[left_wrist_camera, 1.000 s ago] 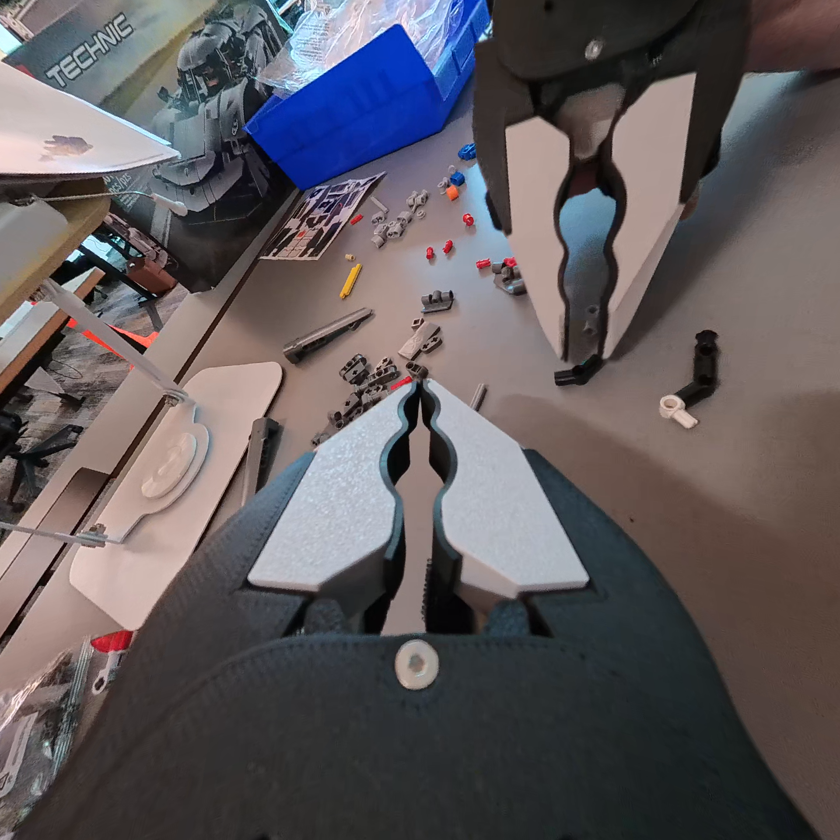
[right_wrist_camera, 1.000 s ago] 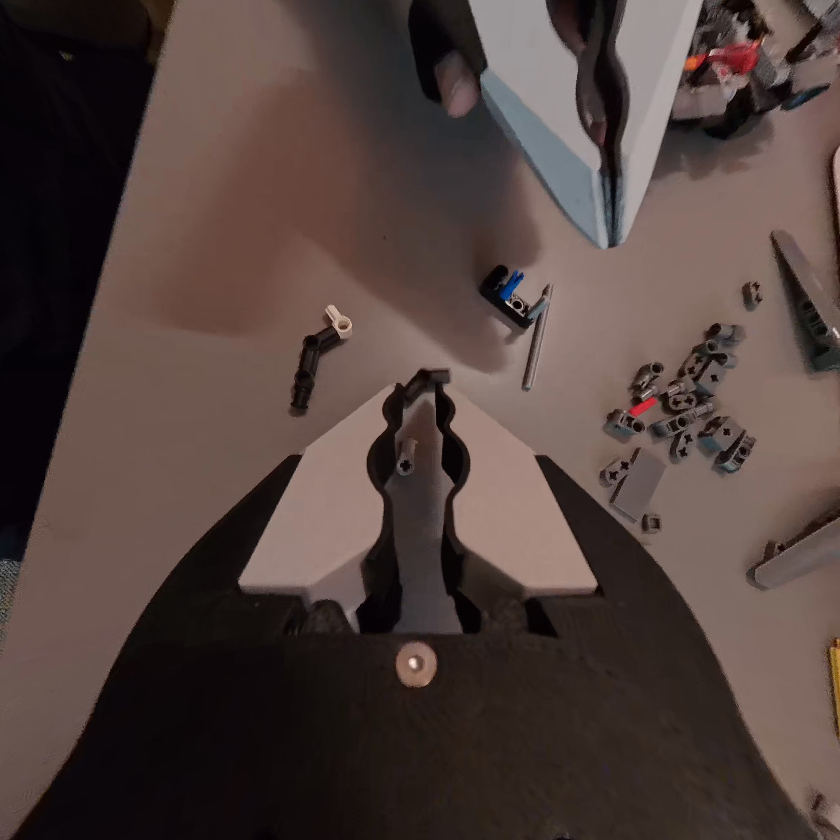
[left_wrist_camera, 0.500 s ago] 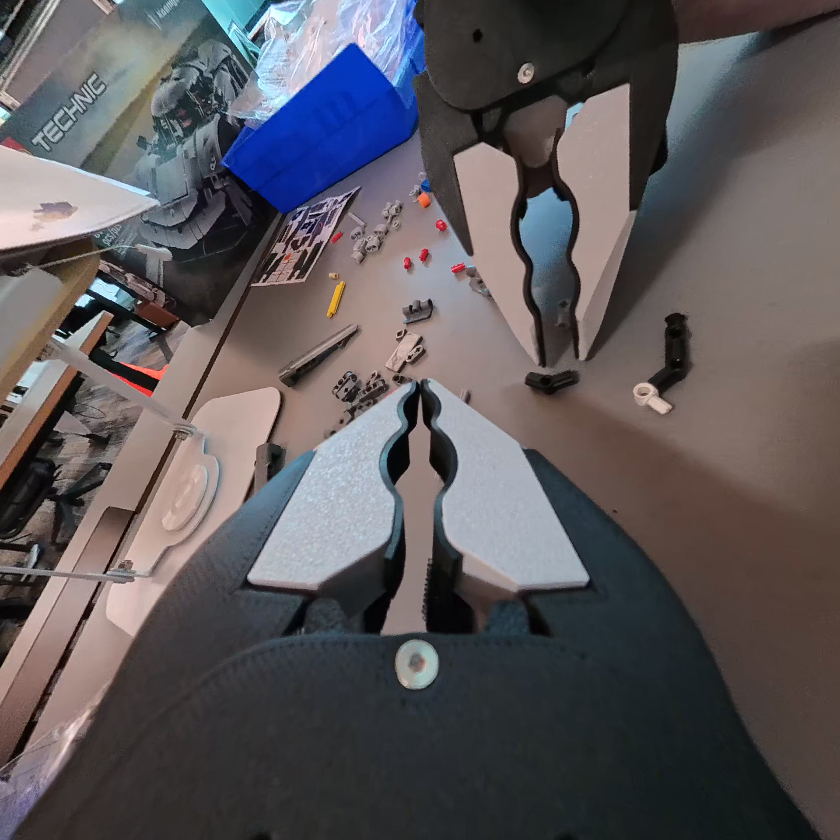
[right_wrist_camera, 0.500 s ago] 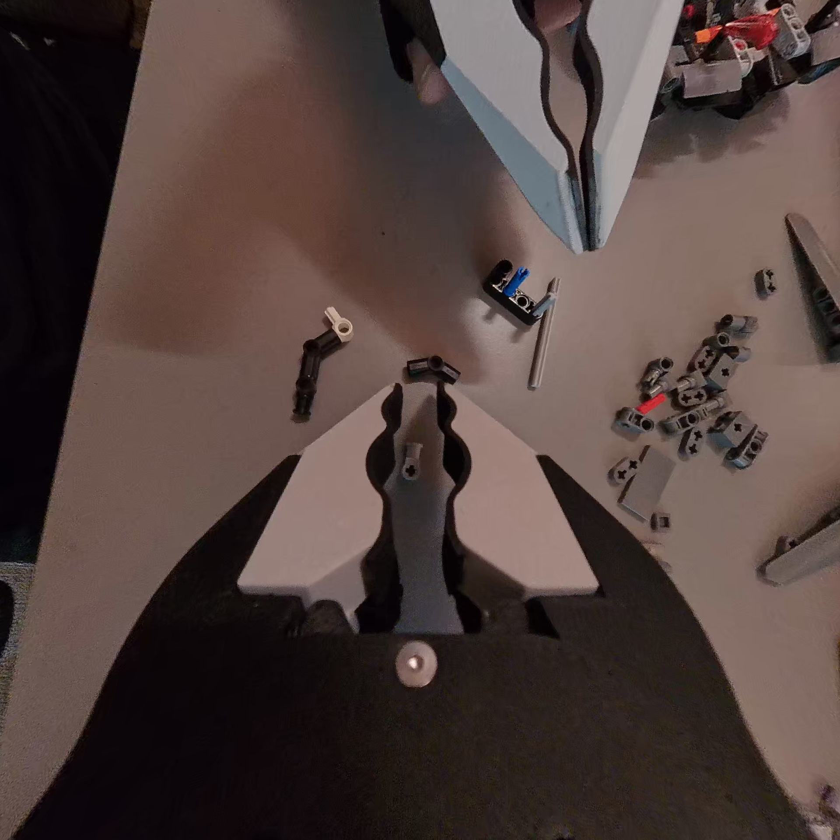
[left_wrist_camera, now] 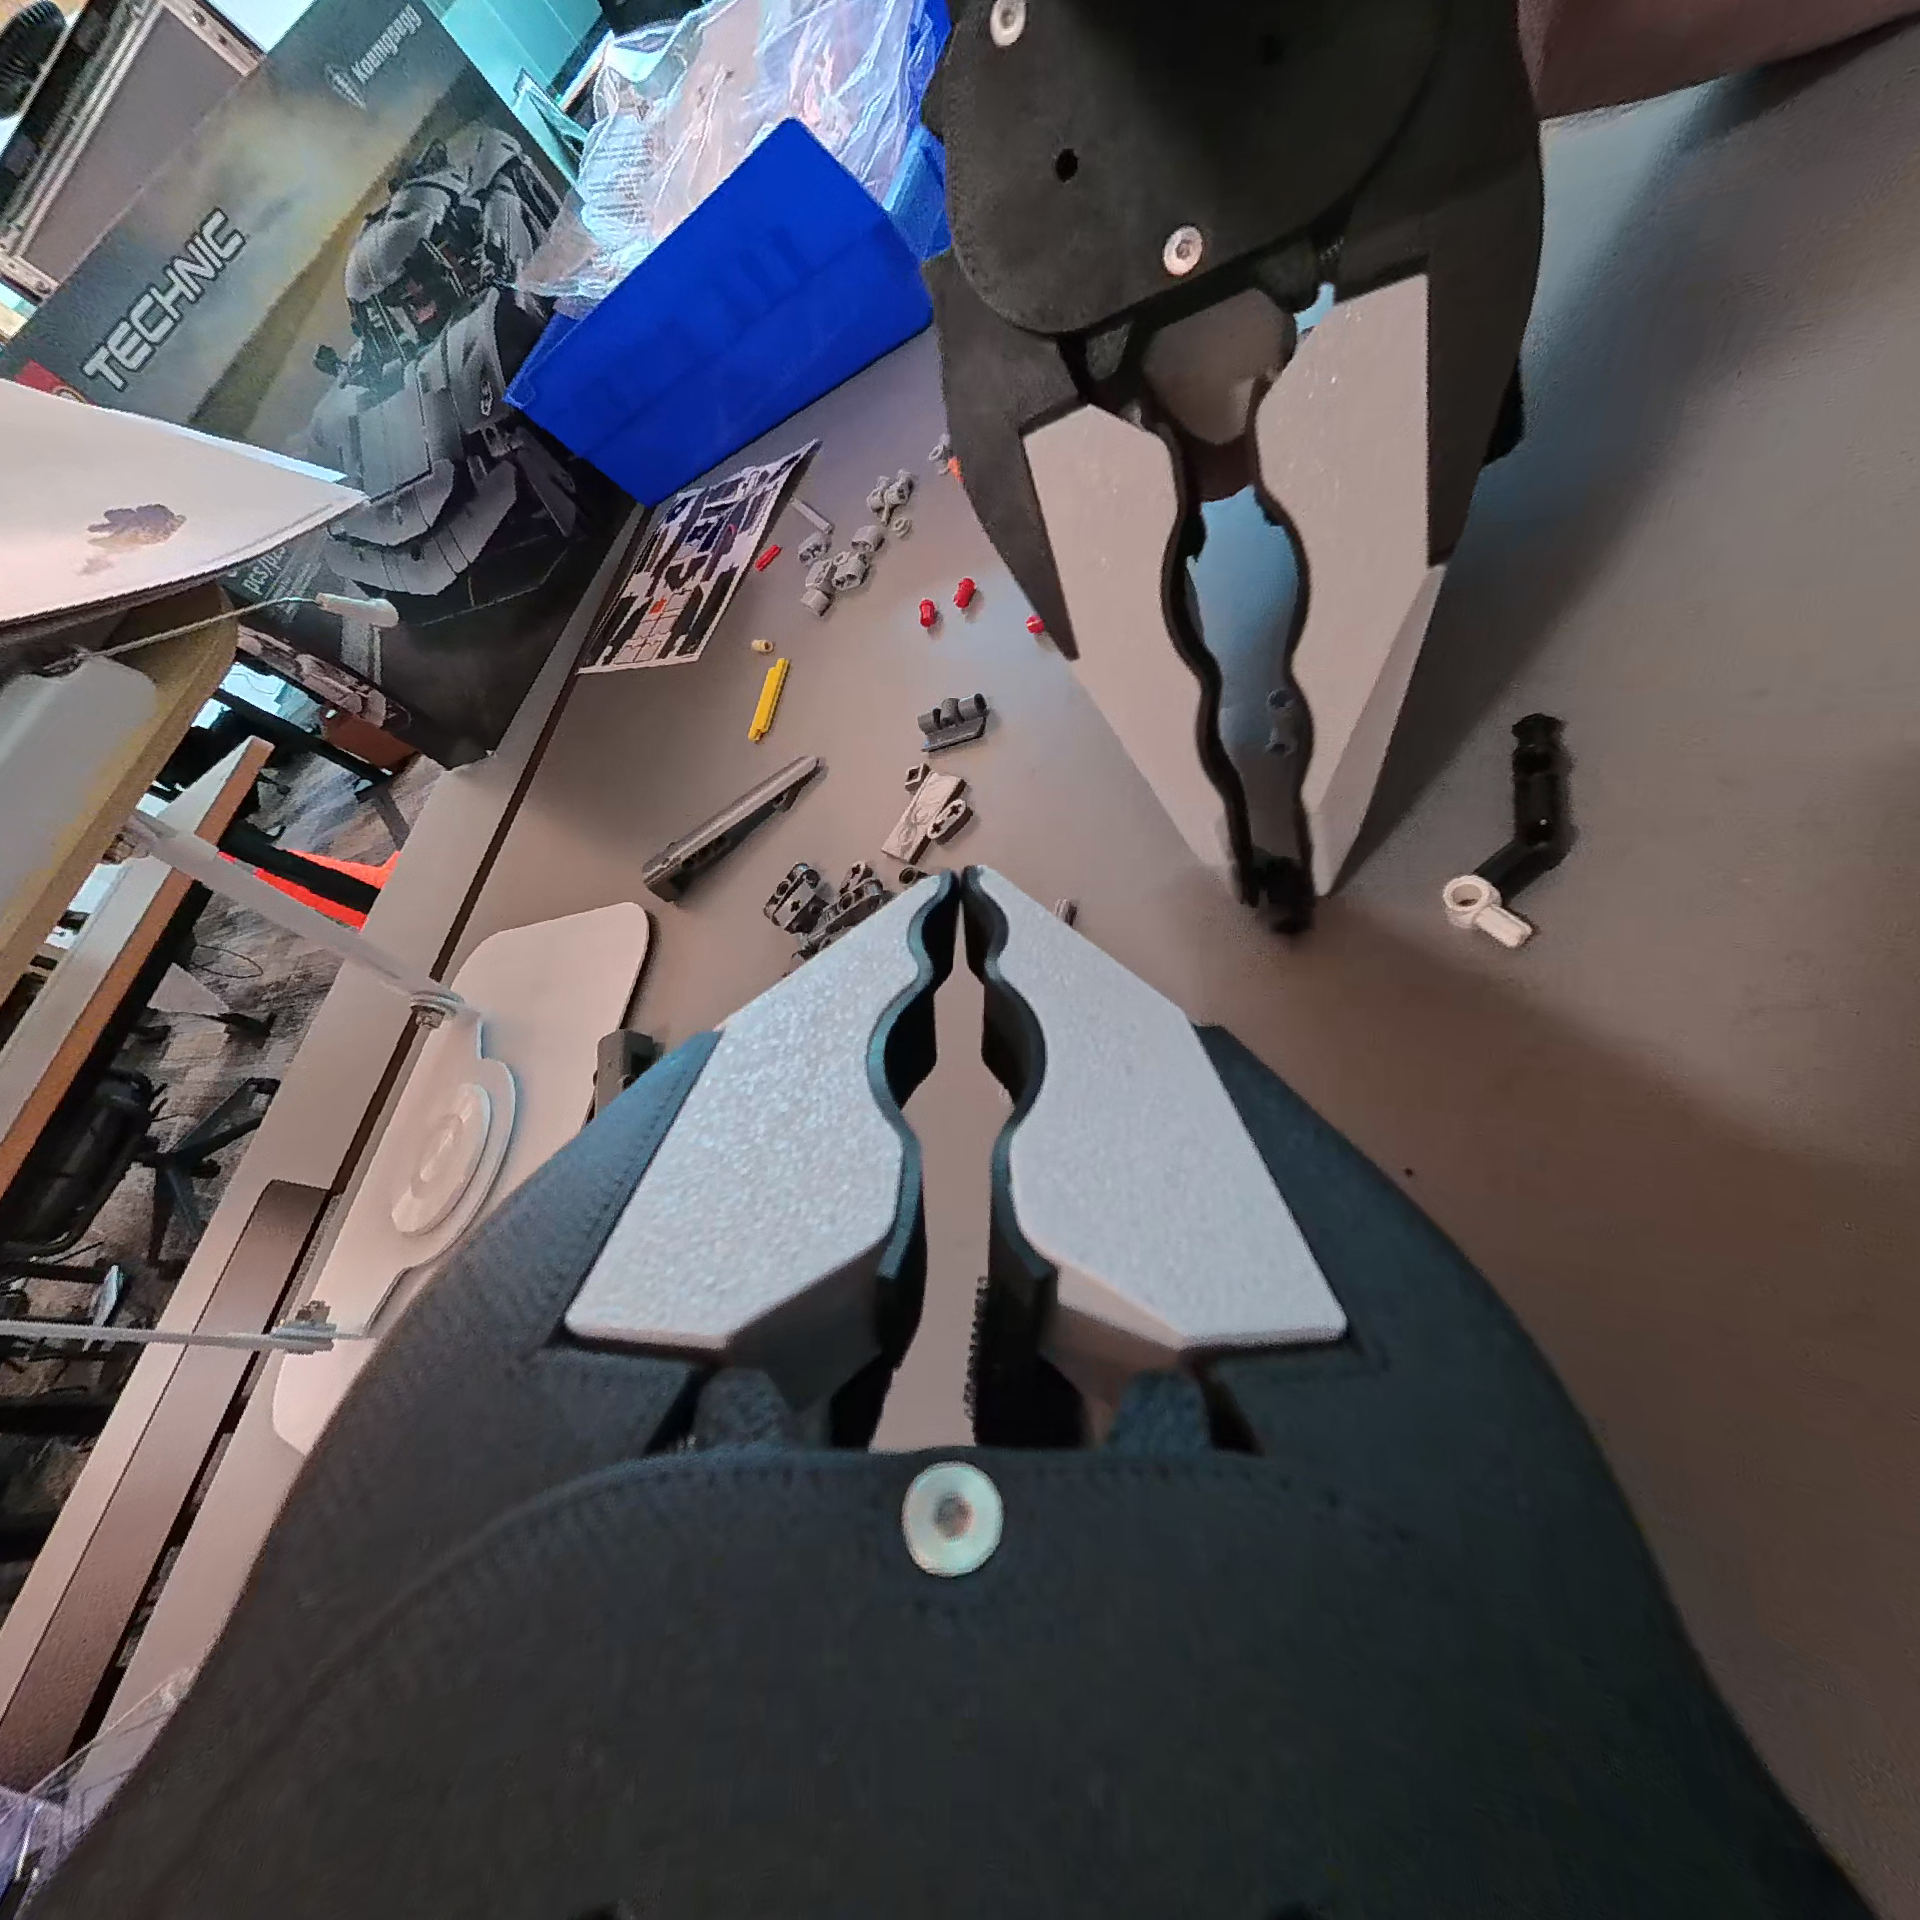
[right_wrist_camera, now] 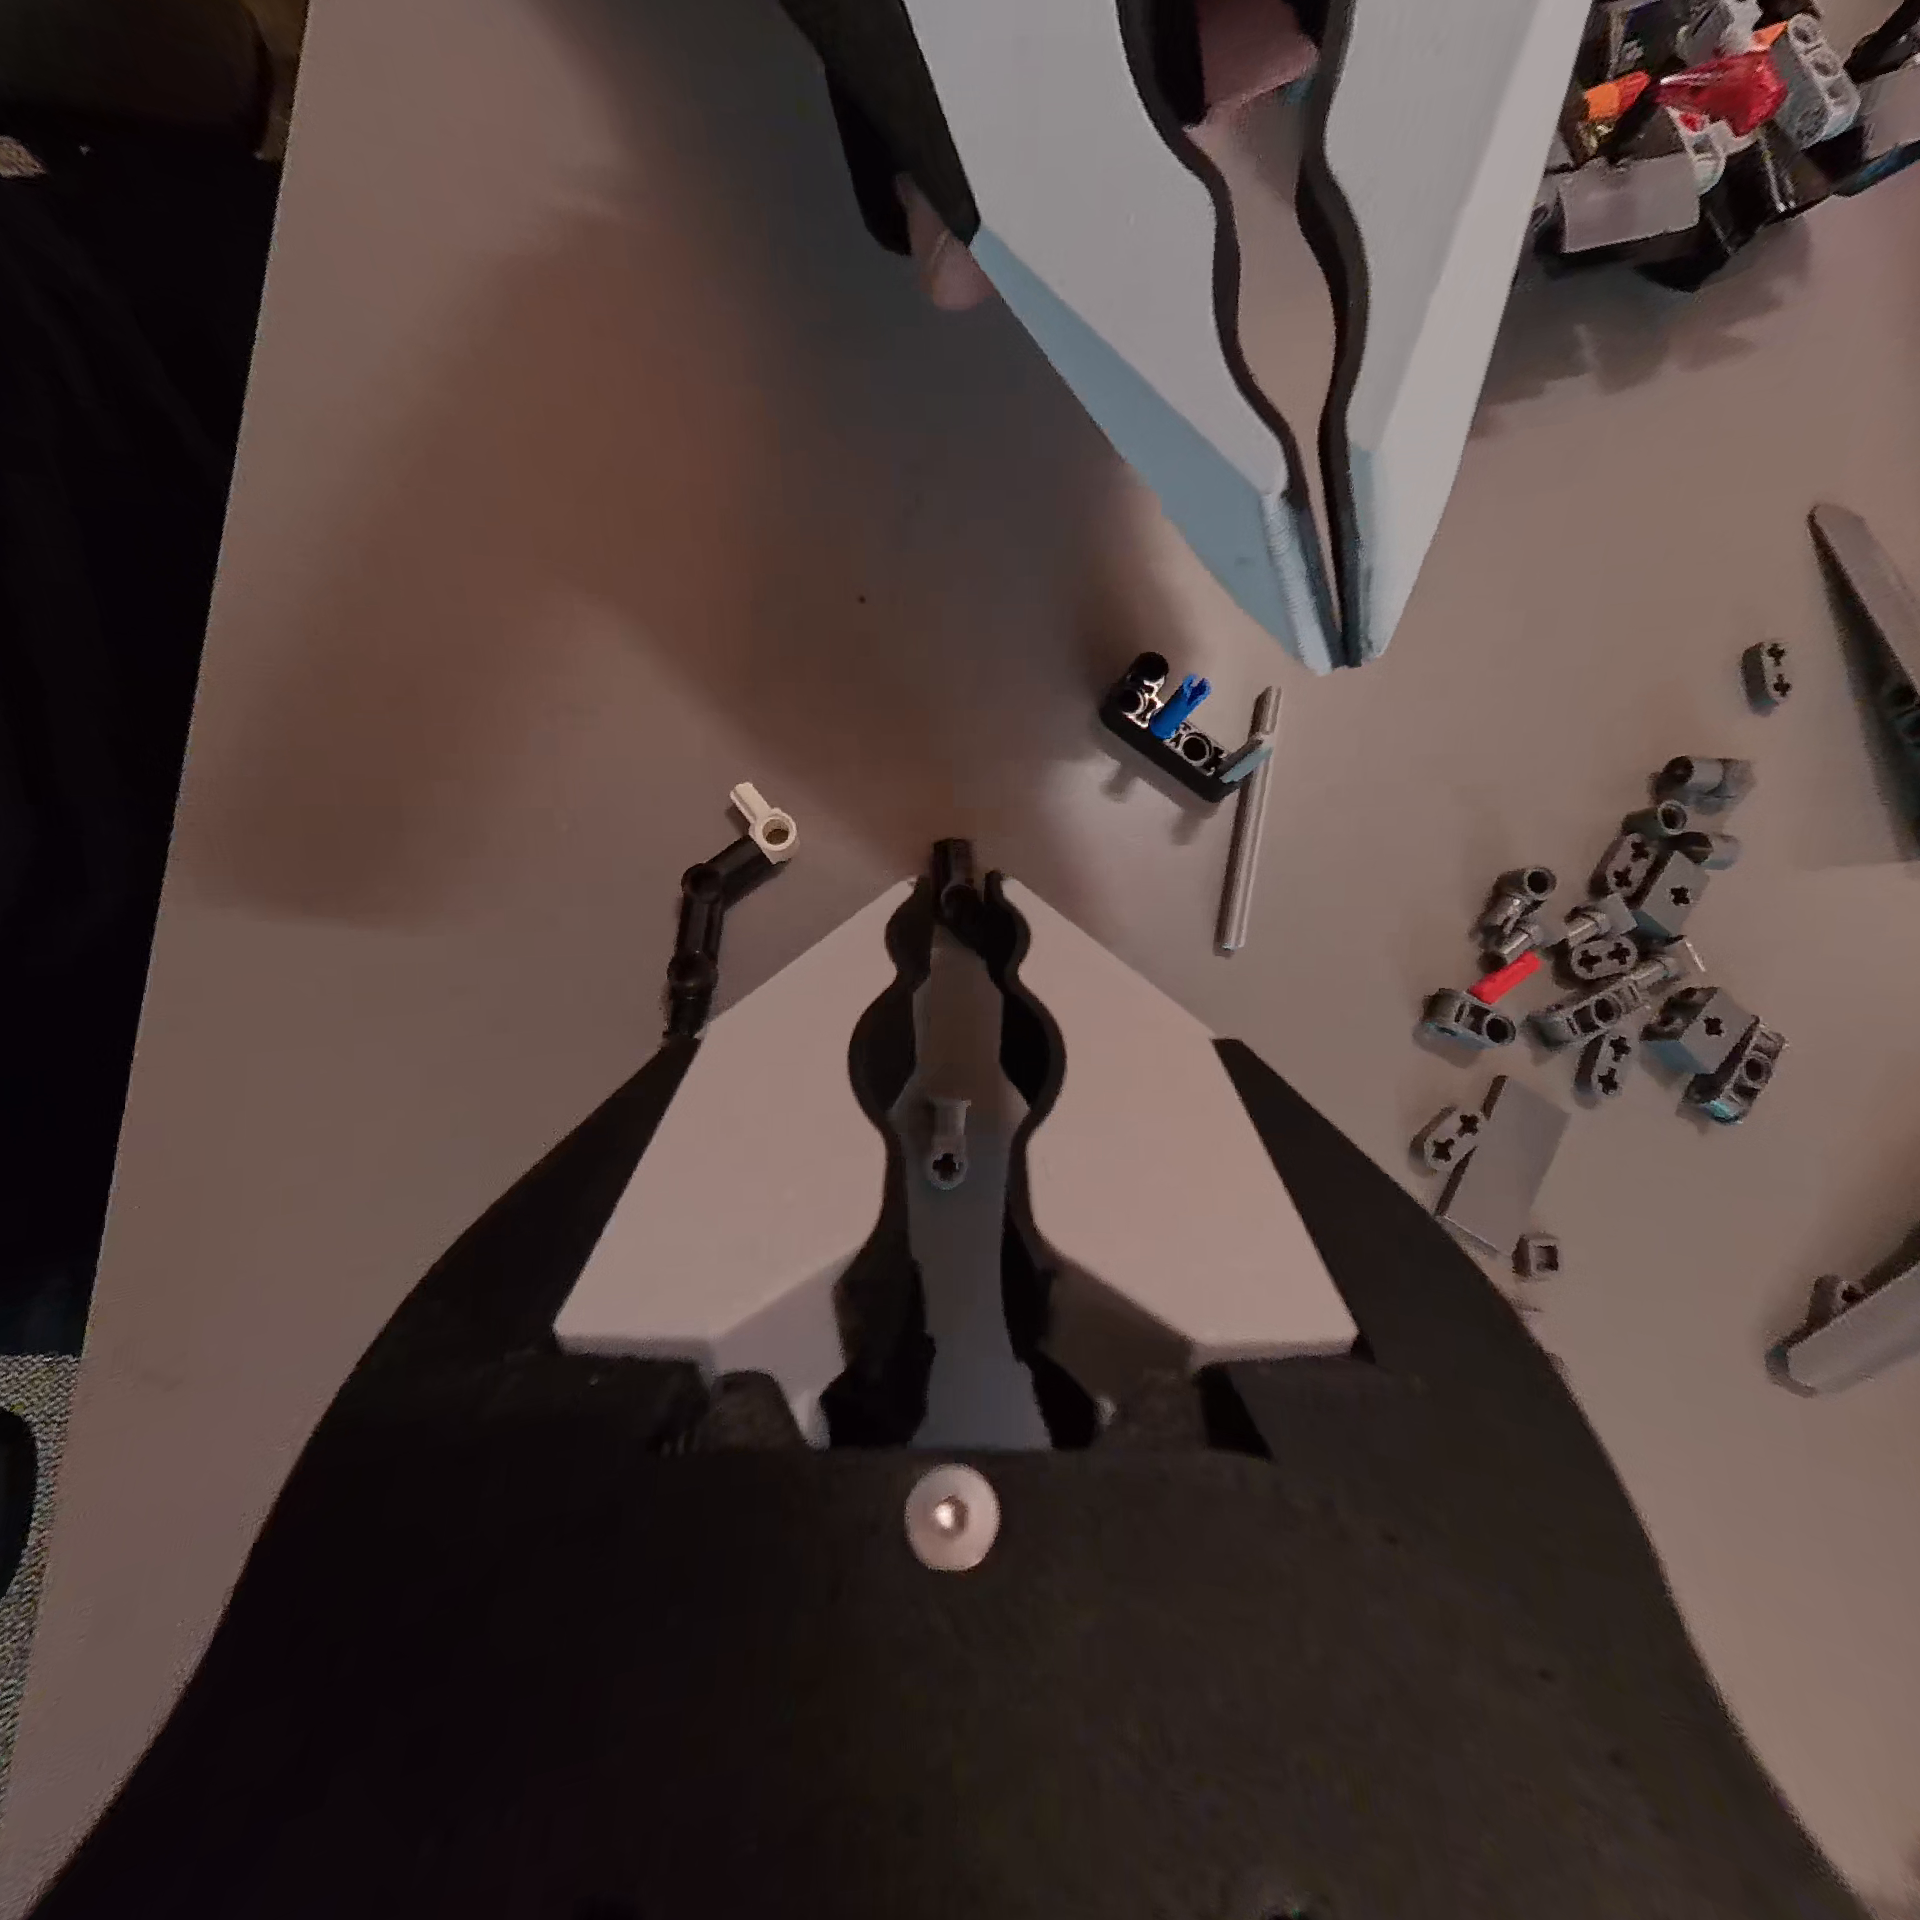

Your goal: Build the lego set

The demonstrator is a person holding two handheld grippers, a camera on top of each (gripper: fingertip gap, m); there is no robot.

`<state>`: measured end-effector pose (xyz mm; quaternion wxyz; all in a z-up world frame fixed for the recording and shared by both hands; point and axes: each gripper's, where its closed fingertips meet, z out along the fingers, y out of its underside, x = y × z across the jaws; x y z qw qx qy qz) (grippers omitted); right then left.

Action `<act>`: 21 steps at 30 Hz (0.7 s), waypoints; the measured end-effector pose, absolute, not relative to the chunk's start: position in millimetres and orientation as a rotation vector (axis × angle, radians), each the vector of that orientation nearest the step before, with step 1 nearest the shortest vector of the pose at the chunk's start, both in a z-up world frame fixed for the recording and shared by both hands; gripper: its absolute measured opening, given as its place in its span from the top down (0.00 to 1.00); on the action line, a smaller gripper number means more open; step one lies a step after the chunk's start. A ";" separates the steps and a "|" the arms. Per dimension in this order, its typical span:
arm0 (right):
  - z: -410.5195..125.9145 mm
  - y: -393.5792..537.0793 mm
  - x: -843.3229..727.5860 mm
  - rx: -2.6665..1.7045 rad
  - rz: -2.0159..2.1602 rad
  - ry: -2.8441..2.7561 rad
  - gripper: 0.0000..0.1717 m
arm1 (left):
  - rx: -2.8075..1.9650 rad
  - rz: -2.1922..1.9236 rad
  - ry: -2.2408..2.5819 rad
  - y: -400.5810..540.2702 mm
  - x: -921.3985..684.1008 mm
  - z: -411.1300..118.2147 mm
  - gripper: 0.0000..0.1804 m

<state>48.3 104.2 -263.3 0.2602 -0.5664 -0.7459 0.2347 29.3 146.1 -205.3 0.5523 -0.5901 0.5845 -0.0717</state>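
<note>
A small black connector piece (right_wrist_camera: 954, 883) is pinched at the right gripper (right_wrist_camera: 958, 891) tips on the grey table (right_wrist_camera: 540, 540), while the left gripper (left_wrist_camera: 960, 883) is held pressed together and empty above the loose grey pieces (left_wrist_camera: 831, 899).

Grey tabletop (left_wrist_camera: 1714, 1039), neighbouring wood-edged desk (left_wrist_camera: 125, 883), office chair (left_wrist_camera: 94, 1153) on patterned carpet, dim warm light
</note>
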 end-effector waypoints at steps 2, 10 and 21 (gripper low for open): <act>-263.3 104.5 47.4 -1.520 0.629 -2.020 0.96 | -1.392 -0.177 1.401 143.7 30.2 -207.1 1.00; -244.6 99.5 45.3 -1.425 0.717 -1.982 0.97 | -1.357 -0.244 1.625 99.9 42.5 -218.0 0.96; -236.2 94.7 41.7 -1.346 0.715 -1.975 0.97 | -1.435 -0.231 1.657 96.7 47.3 -239.3 0.94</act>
